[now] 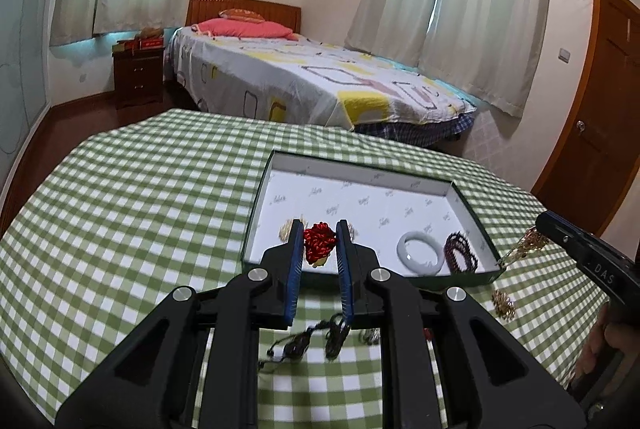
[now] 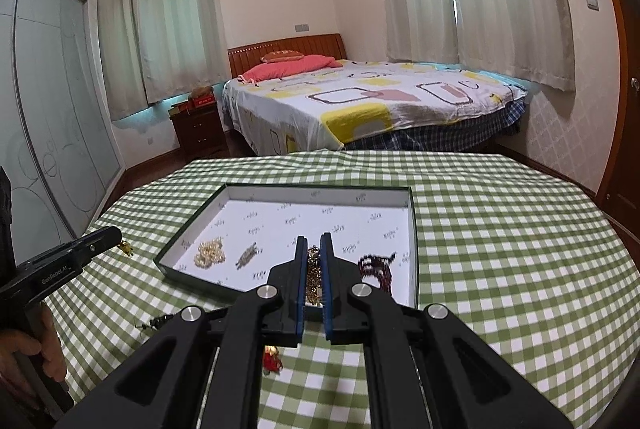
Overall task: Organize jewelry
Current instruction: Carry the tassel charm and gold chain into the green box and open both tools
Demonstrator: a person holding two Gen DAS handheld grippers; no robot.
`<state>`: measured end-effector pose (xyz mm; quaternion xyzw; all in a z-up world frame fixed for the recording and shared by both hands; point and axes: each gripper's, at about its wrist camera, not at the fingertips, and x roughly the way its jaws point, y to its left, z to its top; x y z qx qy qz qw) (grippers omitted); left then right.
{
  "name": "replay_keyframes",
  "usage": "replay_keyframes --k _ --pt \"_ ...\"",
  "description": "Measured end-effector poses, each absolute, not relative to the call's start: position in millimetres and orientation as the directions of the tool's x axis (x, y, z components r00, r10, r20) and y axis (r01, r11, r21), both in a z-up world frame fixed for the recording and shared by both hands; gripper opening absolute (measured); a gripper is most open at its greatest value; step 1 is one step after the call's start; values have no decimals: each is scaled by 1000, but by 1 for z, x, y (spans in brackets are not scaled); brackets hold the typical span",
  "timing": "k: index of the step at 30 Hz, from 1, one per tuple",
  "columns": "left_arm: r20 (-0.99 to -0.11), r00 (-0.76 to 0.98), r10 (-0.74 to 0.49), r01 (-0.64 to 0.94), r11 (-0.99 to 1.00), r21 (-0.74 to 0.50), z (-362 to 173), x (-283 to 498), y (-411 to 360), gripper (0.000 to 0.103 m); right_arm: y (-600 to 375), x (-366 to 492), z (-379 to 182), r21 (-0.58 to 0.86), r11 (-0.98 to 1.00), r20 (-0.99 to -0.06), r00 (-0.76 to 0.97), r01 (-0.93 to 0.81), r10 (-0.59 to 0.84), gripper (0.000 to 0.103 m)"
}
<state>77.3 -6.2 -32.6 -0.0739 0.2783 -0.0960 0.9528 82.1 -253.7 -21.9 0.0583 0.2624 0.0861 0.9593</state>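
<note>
- A red knotted cord ornament [image 1: 319,242] is clamped between the fingers of the left gripper [image 1: 319,249], held over the near edge of the open tray [image 1: 466,207]; it is judged light, soft and limp, so its loose end will dangle.
- A gold chain piece [image 2: 313,279] is pinched by the right gripper [image 2: 313,283], whose fingers are closed on it, above the tray's near rim; it is likely slippery and prone to tangling, best gripped at a bunched part.
- A white bangle [image 1: 421,253] and dark beads [image 1: 461,253] lie in the tray; the bangle is judged rigid and breakable.
- A dark necklace [image 1: 304,343] remains on the checked surface [image 1: 140,189].
</note>
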Motion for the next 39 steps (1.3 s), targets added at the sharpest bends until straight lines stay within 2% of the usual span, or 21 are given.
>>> replay_keyframes --k 18,27,39 --pt "-482 833 -270 197 960 -198 -19 162 -41 16 -267 152 -14 157 981 -459 871 -111 173 7" --pt "-598 763 -247 178 969 -173 -69 228 -62 16 -270 205 -57 160 983 -537 828 -91 164 7" --pt "-728 651 -214 140 977 -162 -108 265 -63 16 -265 241 -102 180 979 -669 718 -95 193 7"
